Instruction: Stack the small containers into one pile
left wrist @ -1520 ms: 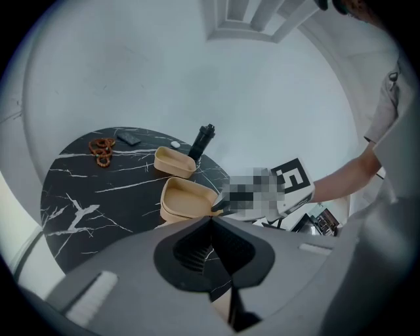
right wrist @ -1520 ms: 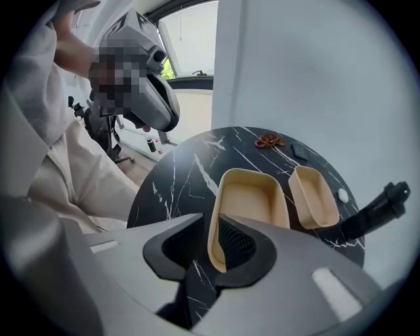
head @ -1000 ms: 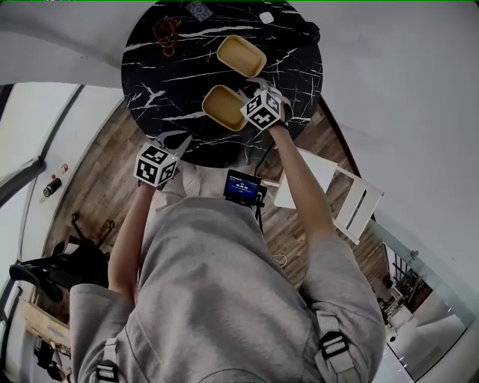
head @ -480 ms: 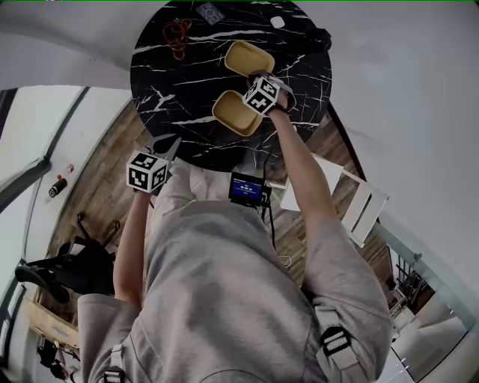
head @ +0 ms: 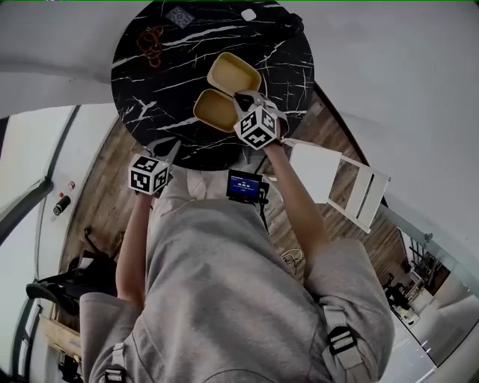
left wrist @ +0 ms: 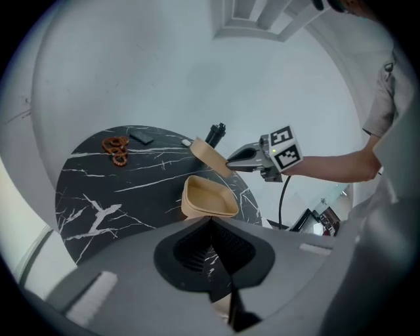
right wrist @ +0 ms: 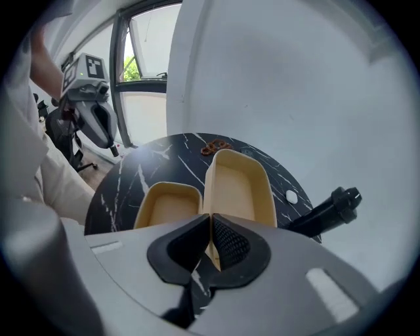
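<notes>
Small containers, two shallow tan rectangular tubs with rounded corners, are at the near half of a round black marble-patterned table (head: 142, 105) veined in white. The far container (head: 233, 72) is pinched by the right claw (head: 241, 97): its jaws have just been closing, and they now stand nearly together with the tub's thin near wall clamped between the pads. From the left gripper view this tub hangs tilted above the tabletop, its open side turned up and toward the person. The near container (head: 217, 110) sits flat on the table, just beside and below the held one, between it and the table's near edge. The left claw (head: 171, 149) hovers at the table's near-left edge, well apart from both tubs, jaws pressed together with nothing between them. At the table's far side lie a tangle of orange-brown rings (head: 152, 43), a small dark flat rectangular card (head: 180, 16), a small white round-cornered pad (head: 248, 15) and a black cylindrical knob (head: 288, 25), all well apart from the tubs. A white slatted folding chair (head: 340, 183) stands on the wooden floor to the person's right.
</notes>
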`<state>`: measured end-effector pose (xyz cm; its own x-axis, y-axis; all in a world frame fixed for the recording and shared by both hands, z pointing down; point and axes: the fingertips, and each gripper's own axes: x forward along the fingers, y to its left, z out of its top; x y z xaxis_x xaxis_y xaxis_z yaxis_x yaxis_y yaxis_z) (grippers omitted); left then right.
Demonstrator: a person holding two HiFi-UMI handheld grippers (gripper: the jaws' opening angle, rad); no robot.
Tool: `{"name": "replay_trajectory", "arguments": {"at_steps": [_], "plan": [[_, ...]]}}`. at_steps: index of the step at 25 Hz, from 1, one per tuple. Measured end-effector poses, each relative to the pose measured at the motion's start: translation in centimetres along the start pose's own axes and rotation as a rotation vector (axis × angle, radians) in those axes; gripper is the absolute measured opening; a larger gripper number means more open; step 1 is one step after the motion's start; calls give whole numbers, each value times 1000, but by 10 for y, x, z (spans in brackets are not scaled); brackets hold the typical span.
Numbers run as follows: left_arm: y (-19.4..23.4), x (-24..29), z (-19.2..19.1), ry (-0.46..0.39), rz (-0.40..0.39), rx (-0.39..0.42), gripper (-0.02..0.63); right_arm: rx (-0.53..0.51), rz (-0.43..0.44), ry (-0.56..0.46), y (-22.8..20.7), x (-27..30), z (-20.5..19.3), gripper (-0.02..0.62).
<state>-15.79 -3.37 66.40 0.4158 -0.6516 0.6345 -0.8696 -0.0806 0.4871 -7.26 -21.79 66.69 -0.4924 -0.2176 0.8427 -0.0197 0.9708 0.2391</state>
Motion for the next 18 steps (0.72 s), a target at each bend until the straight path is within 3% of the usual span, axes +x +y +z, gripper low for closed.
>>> {"name": "replay_trajectory", "arguments": {"at_steps": [8, 14, 18], "plan": [[-20, 26, 17, 15, -30, 68, -2, -47, 52, 29, 73, -30, -22, 28], [-3, 32, 39, -57, 102, 84, -2, -38, 95, 67, 95, -21, -20, 28], [13, 36, 59, -107, 186, 80, 0, 32, 129, 60, 102, -15, -12, 32]]}}
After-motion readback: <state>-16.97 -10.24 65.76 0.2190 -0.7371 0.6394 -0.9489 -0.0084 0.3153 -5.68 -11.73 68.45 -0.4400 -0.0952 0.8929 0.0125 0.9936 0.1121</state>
